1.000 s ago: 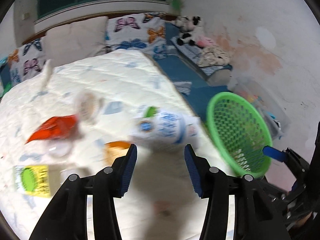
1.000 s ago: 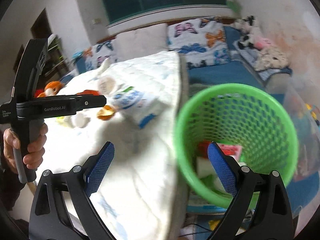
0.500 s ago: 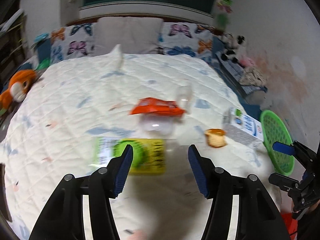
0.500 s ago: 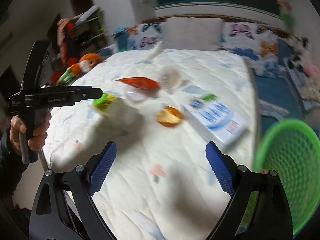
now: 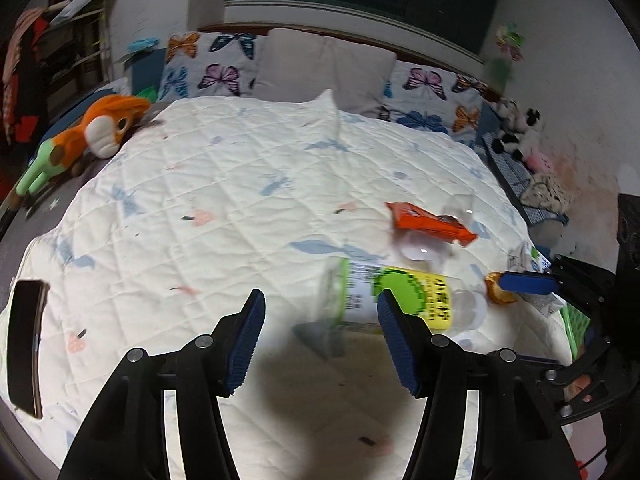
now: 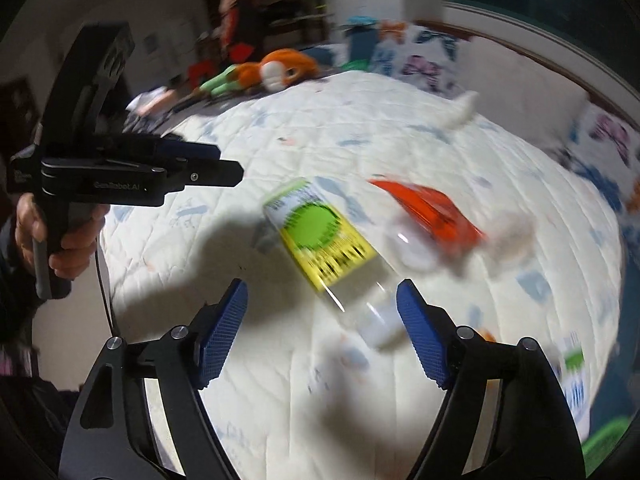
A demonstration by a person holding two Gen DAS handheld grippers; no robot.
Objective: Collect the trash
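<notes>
Quilted matt cloth bedspread [image 5: 224,200]; clear glossy plastic bottle [image 5: 396,300] (paper label); shiny orange wrapper [image 5: 430,222].

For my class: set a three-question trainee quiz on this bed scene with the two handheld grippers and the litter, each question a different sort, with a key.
1. True or false: the plastic bottle with the yellow-green label lies on its side on the quilt.
2. The orange wrapper rests on: A) a clear cup, B) a pillow, C) the stuffed toy?
3. Fill in: the left gripper holds ____.

Key: 1 true; 2 A; 3 nothing.
</notes>
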